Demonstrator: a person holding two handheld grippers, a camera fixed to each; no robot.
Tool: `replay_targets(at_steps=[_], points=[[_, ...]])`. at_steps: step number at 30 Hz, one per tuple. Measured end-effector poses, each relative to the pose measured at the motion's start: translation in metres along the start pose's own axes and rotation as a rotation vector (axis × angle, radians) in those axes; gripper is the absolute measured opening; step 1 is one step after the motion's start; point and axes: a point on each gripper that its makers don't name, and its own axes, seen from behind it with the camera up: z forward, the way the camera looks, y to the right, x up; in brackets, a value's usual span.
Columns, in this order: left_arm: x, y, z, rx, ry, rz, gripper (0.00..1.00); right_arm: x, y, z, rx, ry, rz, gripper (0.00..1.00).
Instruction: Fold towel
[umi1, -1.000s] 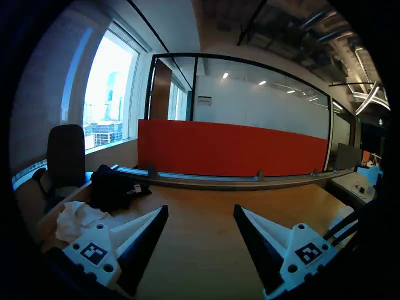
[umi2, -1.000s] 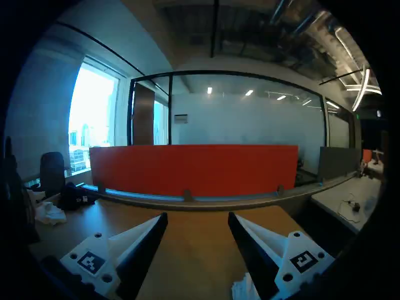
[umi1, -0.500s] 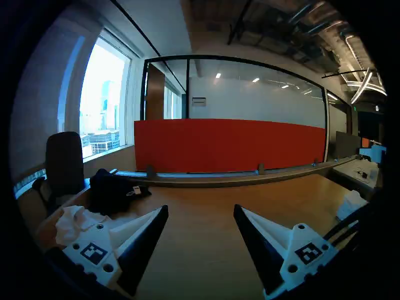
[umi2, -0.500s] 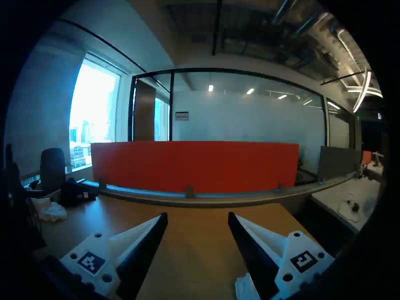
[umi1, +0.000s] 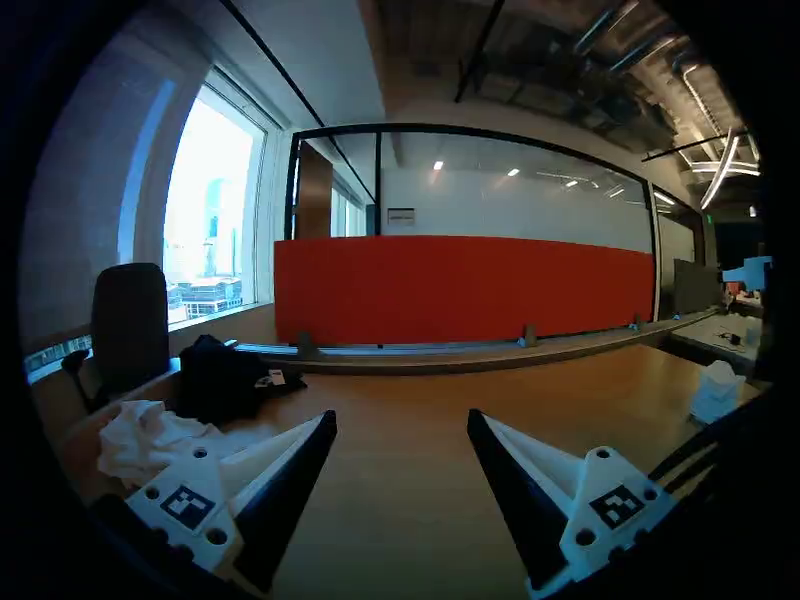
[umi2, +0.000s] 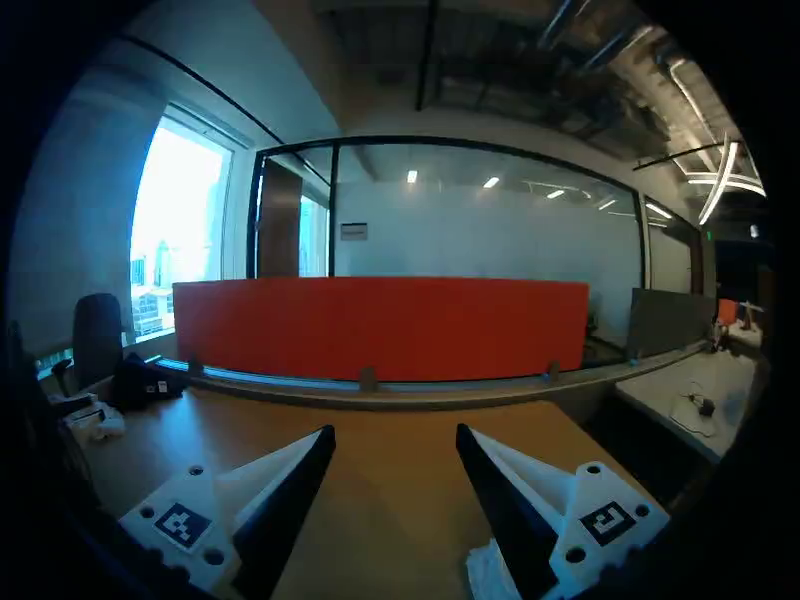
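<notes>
A crumpled white towel (umi1: 148, 437) lies on the wooden table (umi1: 400, 440) at the left, just beyond my left gripper's left finger. My left gripper (umi1: 400, 420) is open above the table with nothing between its fingers. The same crumpled towel (umi2: 96, 421) appears small at the far left of the right gripper view. My right gripper (umi2: 393, 432) is open too, empty, over the bare wood. A bit of white cloth (umi2: 488, 580) peeks out at the bottom beside its right finger. A folded white stack (umi1: 718, 390) sits at the table's right end.
A black bag or garment (umi1: 225, 375) rests behind the crumpled towel, with a dark office chair (umi1: 130, 320) beyond it. A red partition (umi1: 460, 290) runs along the table's far edge. A white desk (umi2: 690, 395) with cables stands off to the right.
The left gripper view has rolled level, and the white stack at the right has risen further into sight. The right gripper view has drifted slightly. Both grippers stay open.
</notes>
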Motion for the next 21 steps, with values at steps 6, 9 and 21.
replay_targets(at_steps=[6,9,21], points=[[-0.022,-0.011,-0.001,0.013,0.022,-0.016,0.97,-0.008,0.007,0.002,-0.024,0.022,0.006,0.93],[-0.03,-0.016,-0.002,0.018,0.032,-0.023,0.97,-0.013,0.008,0.002,-0.027,0.035,0.012,0.93],[-0.049,-0.031,-0.007,0.04,0.069,-0.035,0.97,-0.031,0.007,0.005,-0.025,0.059,0.014,0.93]])
